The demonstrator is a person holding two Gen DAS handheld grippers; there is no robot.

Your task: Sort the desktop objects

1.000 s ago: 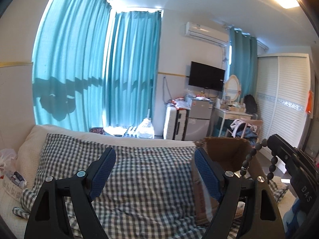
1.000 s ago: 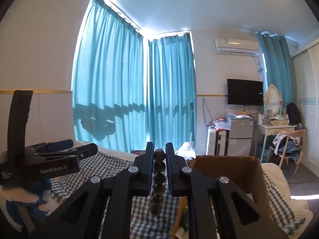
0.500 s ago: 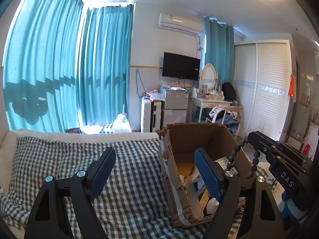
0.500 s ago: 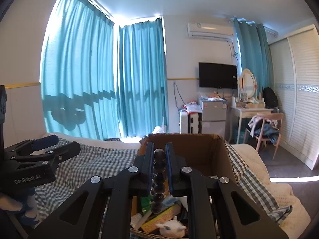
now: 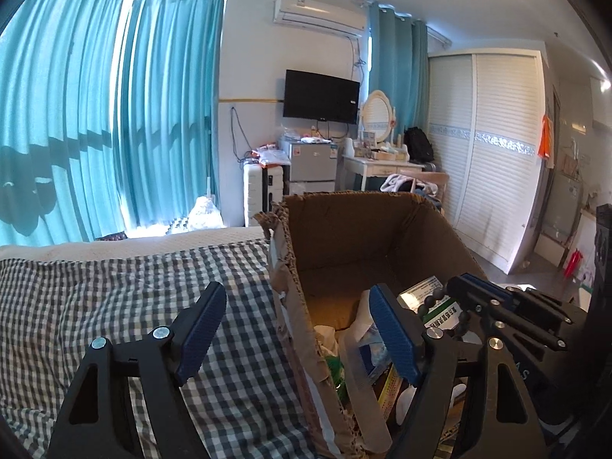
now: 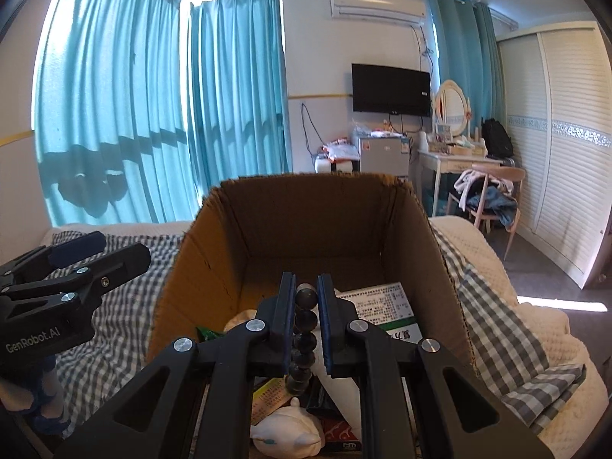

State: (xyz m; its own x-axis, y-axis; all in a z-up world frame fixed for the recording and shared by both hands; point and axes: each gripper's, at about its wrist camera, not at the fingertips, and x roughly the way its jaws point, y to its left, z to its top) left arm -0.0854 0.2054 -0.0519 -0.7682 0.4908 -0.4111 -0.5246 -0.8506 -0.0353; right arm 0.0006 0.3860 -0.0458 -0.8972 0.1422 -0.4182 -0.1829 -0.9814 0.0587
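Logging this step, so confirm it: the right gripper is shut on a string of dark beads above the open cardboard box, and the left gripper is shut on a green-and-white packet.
One part is wrong. The left gripper is open and holds nothing, as the left wrist view shows; the green-and-white packet lies inside the cardboard box. The rest stands: the right gripper is shut on the string of dark beads above the box.

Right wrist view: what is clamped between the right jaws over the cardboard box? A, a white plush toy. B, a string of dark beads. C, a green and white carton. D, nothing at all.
B: the right gripper has its jaws closed on a string of dark beads that hangs between them above the open cardboard box.
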